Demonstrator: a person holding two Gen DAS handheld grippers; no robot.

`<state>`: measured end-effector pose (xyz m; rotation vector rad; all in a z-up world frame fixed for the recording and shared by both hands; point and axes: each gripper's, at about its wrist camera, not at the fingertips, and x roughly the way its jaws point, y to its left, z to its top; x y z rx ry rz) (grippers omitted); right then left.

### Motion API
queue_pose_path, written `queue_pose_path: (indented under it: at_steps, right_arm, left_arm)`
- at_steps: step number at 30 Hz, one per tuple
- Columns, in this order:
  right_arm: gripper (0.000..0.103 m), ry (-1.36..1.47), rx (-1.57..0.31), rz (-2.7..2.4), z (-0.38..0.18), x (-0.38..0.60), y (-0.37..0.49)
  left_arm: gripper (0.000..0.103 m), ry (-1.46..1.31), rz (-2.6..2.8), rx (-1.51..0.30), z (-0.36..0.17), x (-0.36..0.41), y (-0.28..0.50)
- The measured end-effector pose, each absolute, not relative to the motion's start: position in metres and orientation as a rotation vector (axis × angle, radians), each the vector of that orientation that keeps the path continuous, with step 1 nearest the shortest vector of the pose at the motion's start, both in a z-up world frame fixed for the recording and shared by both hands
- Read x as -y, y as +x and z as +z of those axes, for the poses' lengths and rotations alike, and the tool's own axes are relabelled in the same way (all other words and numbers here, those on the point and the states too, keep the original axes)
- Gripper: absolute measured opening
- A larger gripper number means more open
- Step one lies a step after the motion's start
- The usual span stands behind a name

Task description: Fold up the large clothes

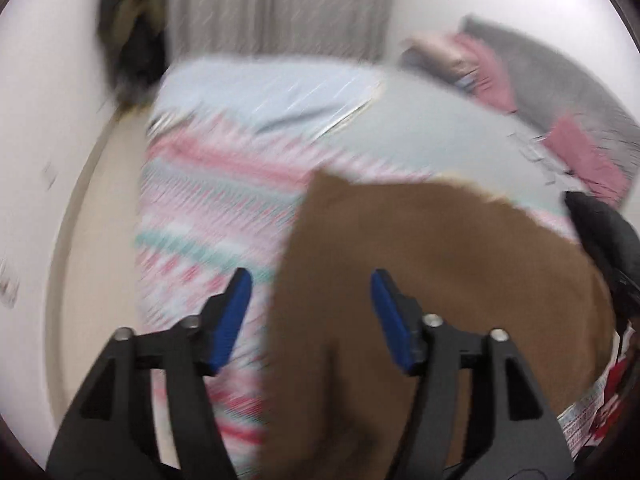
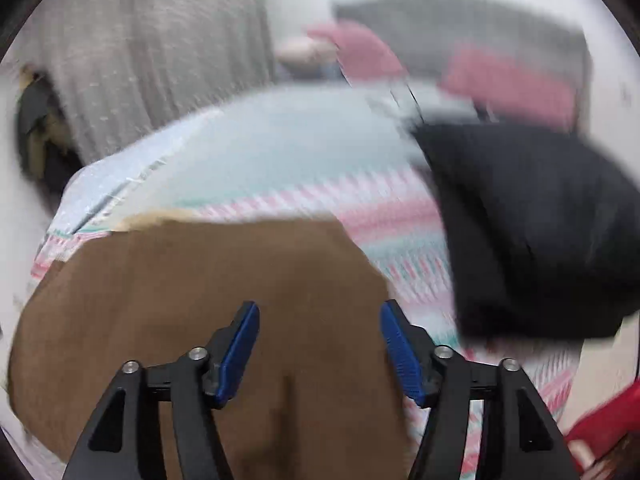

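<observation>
1. The left hand-held gripper [image 1: 311,300] is hovering released – blue pads apart, nothing between them – with the brown garment [image 1: 432,248] lying on the bed [image 1: 208,184] just below and right of it.
2. The right hand-held gripper [image 2: 320,332] is likewise standing open above the same cloth, which looks soft, light and floppy – best pinched at an edge or corner.
3. A black garment [image 2: 532,224] is lying right of it; no containers are showing.

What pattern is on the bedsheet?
Pink, white and teal zigzag stripes on the bedsheet, clearest in the left wrist view.
</observation>
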<state>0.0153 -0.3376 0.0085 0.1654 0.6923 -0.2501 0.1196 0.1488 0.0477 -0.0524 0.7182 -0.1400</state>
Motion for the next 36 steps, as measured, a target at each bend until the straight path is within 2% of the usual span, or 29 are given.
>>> queue_pose_path:
  at_steps: [1, 2, 5, 9, 13, 16, 20, 27, 36]
  right_arm:
    - [0.078, 0.115, -0.659, -0.221, 0.011, 0.319, 0.018]
    - [0.080, 0.057, -0.632, -0.172, 0.009, 0.295, 0.023]
    - [0.080, 0.007, -0.646, -0.079, -0.015, 0.265, 0.041]
    - [0.080, 0.069, -0.700, -0.092, -0.058, 0.285, 0.053]
    - [0.080, 0.227, -0.746, -0.128, -0.068, 0.334, 0.048]
    - [0.080, 0.173, -0.774, -0.253, -0.063, 0.343, 0.045]
    - [0.080, 0.099, -0.737, -0.361, -0.053, 0.346, 0.038]
    - [0.083, 0.170, -0.621, -0.196, -0.016, 0.316, 0.017]
    - [0.084, 0.133, -0.647, -0.069, -0.017, 0.282, 0.022]
  left_arm:
    - [0.075, -0.051, -0.170, -0.695, 0.049, -0.137, 0.119]
    - [0.079, -0.053, -0.197, -0.689, 0.048, -0.124, 0.120]
    - [0.079, -0.063, -0.255, -0.745, 0.014, -0.098, 0.137]
    - [0.079, -0.068, -0.169, -0.815, -0.045, -0.117, 0.154]
    - [0.076, -0.007, -0.082, -0.813, -0.034, -0.124, 0.143]
    - [0.076, -0.021, 0.040, -0.839, -0.024, -0.139, 0.138]
    - [0.077, -0.201, 0.025, -0.924, -0.010, -0.168, 0.118]
    - [0.099, -0.319, -0.031, -0.947, 0.003, -0.158, 0.060]
    - [0.100, -0.439, -0.073, -1.040, -0.021, -0.138, 0.036]
